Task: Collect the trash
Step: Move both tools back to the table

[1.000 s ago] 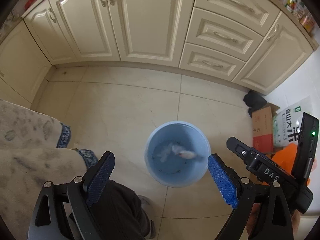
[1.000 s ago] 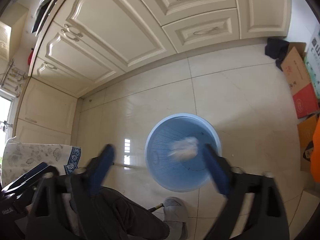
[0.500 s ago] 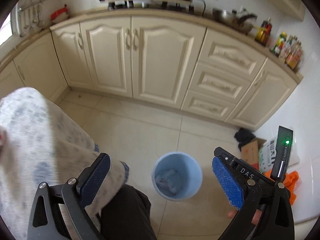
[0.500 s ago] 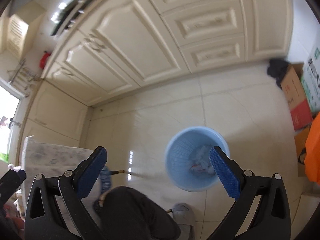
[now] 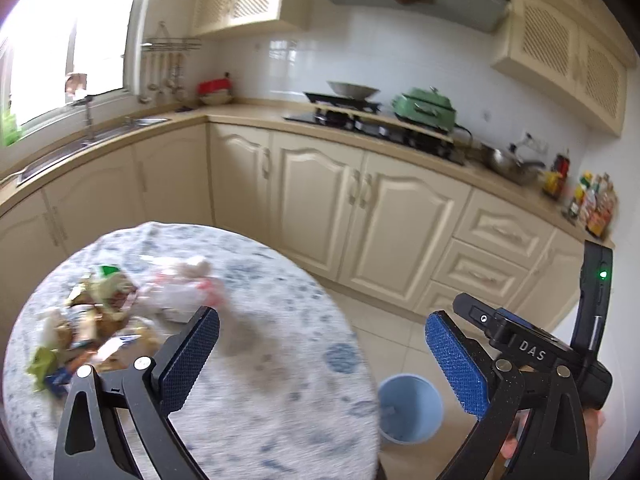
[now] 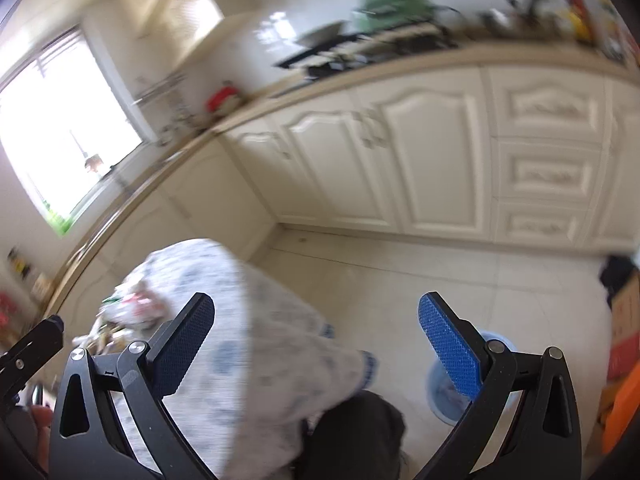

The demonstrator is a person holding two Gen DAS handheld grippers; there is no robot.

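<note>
Lying in a loose heap on the round table (image 5: 256, 364), the trash (image 5: 108, 320) is a blurred mix of crumpled wrappers, a whitish plastic bag with pink marks and a few green and brown scraps, gathered toward the table's left side on a pale cloth with a blue floral print. In the right wrist view the same pile (image 6: 128, 308) shows smeared at the far left edge of the cloth. The left gripper (image 5: 320, 356) hangs above the table's near edge with its blue-padded jaws spread wide and nothing between them; its left pad sits just in front of the plastic bag without touching it. The right gripper (image 6: 316, 344) is likewise spread wide and empty, and its body appears at the right edge of the left wrist view. On the tiled floor (image 6: 440, 280) just right of the table stands a light blue bin (image 5: 412, 408) with some pale scraps inside; in the right wrist view it (image 6: 444, 396) is partly hidden behind the right pad. Cream cabinets (image 5: 392, 220) run along the wall behind, under a countertop (image 5: 256, 118) carrying a stove with a pan, a green pot (image 5: 424, 108) and bottles at the far right. A sink (image 5: 92, 136) sits below the bright window (image 5: 60, 40) on the left.
</note>
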